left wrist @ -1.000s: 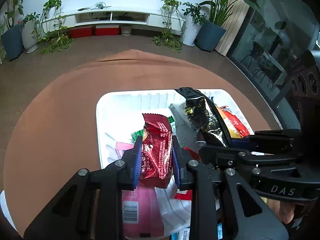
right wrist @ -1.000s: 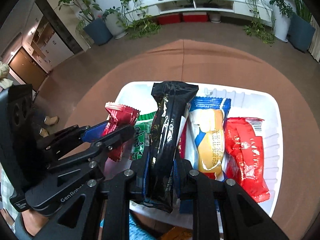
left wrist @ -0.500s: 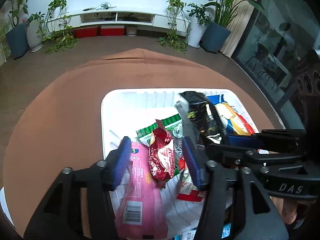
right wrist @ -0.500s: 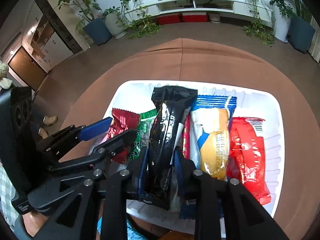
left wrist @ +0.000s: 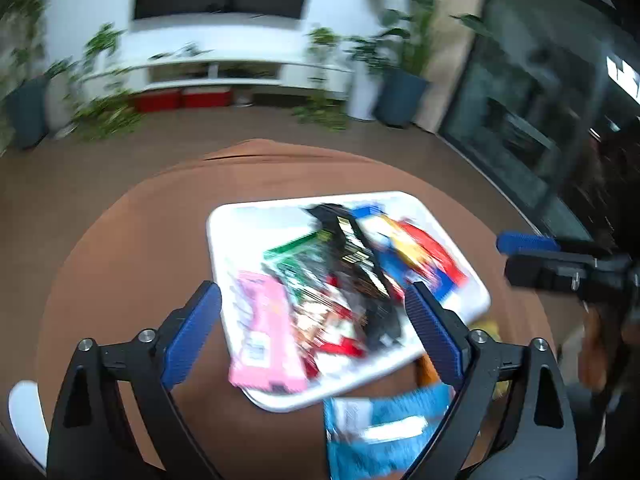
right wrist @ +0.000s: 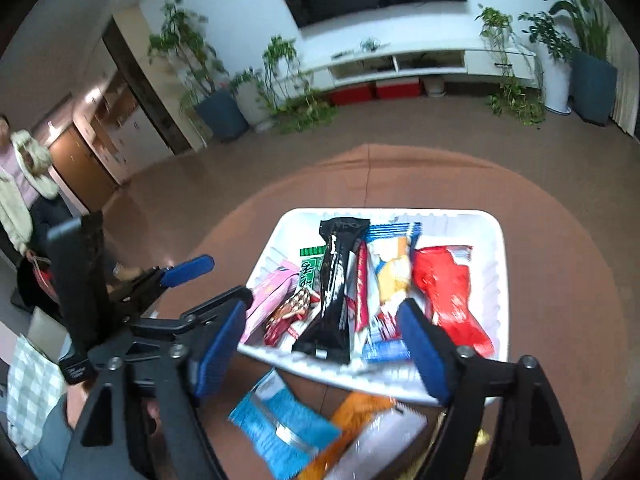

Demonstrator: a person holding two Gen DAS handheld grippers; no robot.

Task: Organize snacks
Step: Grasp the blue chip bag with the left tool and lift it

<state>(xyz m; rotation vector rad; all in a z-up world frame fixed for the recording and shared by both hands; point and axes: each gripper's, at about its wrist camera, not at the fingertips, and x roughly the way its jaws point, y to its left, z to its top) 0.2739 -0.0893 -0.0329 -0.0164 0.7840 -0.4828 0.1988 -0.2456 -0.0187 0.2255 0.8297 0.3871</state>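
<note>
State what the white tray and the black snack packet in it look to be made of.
White tray: seemingly thin moulded plastic or foam, matte, with ribbed walls and rounded corners. Black snack packet: likely glossy plastic or foil film, given its bright glare streaks and crimped end.

The left wrist view is motion-blurred, so print on the packets in the white plastic tray [left wrist: 472, 296] is unreadable. The light blue foil packet [right wrist: 280, 432] and white wrapper [right wrist: 380, 444] run off the bottom edge.
</note>
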